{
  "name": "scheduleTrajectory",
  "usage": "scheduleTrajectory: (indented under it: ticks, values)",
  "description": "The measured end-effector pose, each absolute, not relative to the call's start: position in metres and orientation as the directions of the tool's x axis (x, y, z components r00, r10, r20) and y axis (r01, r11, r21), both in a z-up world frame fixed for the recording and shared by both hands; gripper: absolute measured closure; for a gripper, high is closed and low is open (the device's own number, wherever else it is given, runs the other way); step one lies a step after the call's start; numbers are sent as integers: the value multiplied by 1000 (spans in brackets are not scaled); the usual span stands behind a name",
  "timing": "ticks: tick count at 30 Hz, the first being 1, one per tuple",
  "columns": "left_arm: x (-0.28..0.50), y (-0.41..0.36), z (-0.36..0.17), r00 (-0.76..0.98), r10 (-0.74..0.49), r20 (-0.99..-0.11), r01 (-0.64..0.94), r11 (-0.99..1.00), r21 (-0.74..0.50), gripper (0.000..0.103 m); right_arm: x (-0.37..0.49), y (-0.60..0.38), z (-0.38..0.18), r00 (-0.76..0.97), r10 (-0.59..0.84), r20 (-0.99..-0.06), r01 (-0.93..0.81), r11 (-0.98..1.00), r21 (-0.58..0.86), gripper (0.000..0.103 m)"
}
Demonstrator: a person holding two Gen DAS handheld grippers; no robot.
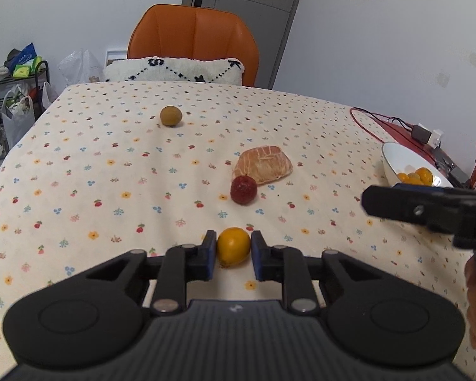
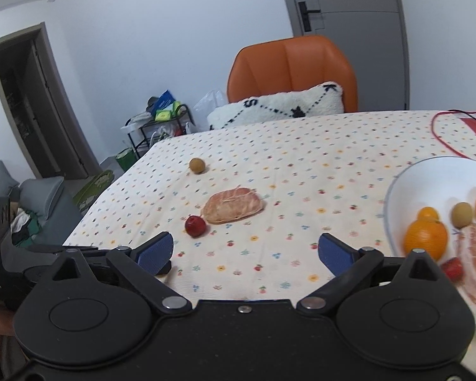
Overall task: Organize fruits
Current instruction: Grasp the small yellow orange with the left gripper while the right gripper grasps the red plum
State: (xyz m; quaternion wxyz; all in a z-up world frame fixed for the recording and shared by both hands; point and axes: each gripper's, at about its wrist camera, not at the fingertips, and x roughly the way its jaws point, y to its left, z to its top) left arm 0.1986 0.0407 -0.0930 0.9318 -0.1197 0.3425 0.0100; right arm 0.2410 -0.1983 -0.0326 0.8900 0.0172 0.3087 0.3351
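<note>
My left gripper (image 1: 233, 247) has its two blue pads on either side of a small orange fruit (image 1: 233, 246) that rests on the flowered tablecloth; the pads sit at its sides. Beyond it lie a red fruit (image 1: 243, 189), a peeled pomelo piece (image 1: 262, 165) and a brownish-green round fruit (image 1: 171, 115). My right gripper (image 2: 246, 252) is open and empty above the cloth, left of a white bowl (image 2: 406, 187) that holds oranges (image 2: 425, 238), a green-brown fruit, a red fruit and a pomelo slice. The red fruit (image 2: 195, 225) and pomelo piece (image 2: 233, 205) lie ahead of it.
An orange chair (image 1: 193, 36) with a white cushion stands at the table's far edge. Red cables and a charger (image 1: 423, 133) lie on a red mat at the right. A cluttered shelf (image 1: 16, 95) stands left of the table. The right gripper body (image 1: 428, 211) shows near the bowl.
</note>
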Motion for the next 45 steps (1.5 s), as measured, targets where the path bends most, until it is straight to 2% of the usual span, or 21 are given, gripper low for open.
scheduleTrajectory:
  ticks: [20,28,31,33,34,35,36,45]
  values:
    - [191,96,-83,791,-17,-612,-166,956,-242,82,263,-118,-55,492,622,-608,-646,730,223,48]
    - [188,111,-81,800,-10,-600,-182,949,-259,82,269,-96,-60,487,609,-626,-662,725,190,52]
    - [186,113,-80,802,-8,-597,-185,948,-261,82,272,-91,-62,486,605,-630,-661,727,188,60]
    - [185,115,-78,805,-6,-594,-187,947,-263,82,272,-89,-63,490,603,-629,-660,729,184,62]
    - [184,115,-77,806,-5,-592,-188,946,-263,82,271,-88,-63,490,602,-630,-661,728,181,67]
    - [184,114,-77,807,-5,-591,-187,946,-264,82,271,-88,-63,482,608,-631,-667,721,186,77]
    - [184,113,-76,808,-5,-589,-186,947,-263,82,270,-89,-62,470,615,-633,-672,715,196,80]
    - [184,94,-70,817,-28,-576,-151,954,-260,82,259,-111,-52,490,625,-607,-663,719,206,80]
